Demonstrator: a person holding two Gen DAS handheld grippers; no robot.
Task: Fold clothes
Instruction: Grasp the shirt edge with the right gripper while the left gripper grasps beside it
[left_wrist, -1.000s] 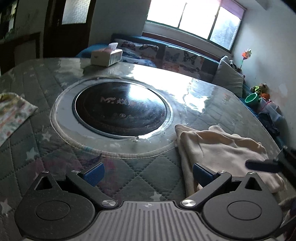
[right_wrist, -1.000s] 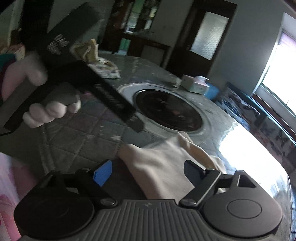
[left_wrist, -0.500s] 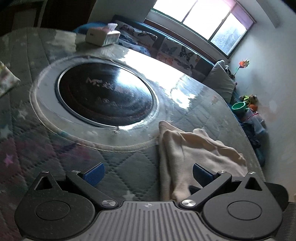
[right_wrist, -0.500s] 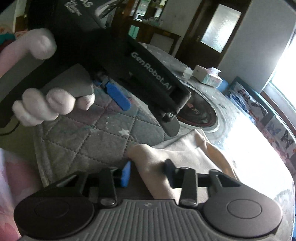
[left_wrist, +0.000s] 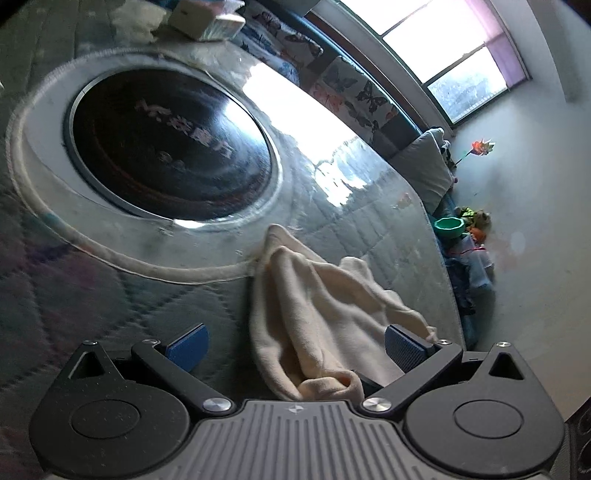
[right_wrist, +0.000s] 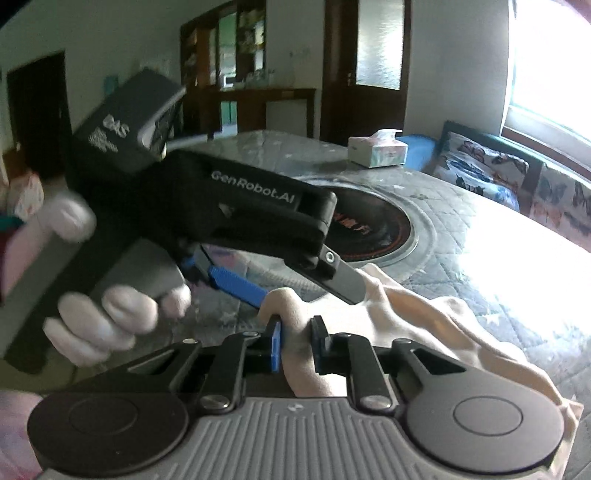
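Observation:
A cream garment (left_wrist: 314, 302) lies crumpled on the quilted table cover (left_wrist: 92, 288), near the table's edge beside the round dark hob (left_wrist: 166, 147). My left gripper (left_wrist: 295, 347) is open, its blue pads standing wide on either side of the garment's near fold without touching it. In the right wrist view, my right gripper (right_wrist: 297, 343) is closing its jaws, with the pads pinching a raised fold of the garment (right_wrist: 424, 314). The left gripper (right_wrist: 308, 295), held by a white-gloved hand (right_wrist: 110, 314), reaches over the same fold from the left.
A tissue box (right_wrist: 376, 149) stands at the table's far side behind the hob (right_wrist: 373, 232). A sofa with butterfly cushions (left_wrist: 354, 92) runs under the window. A green bowl (left_wrist: 448, 227) and toys lie on the floor past the table edge.
The right jaws went from wide open to pinched on a fold of the garment. The left gripper rolled and moved in until the garment's near fold lay between its open fingers.

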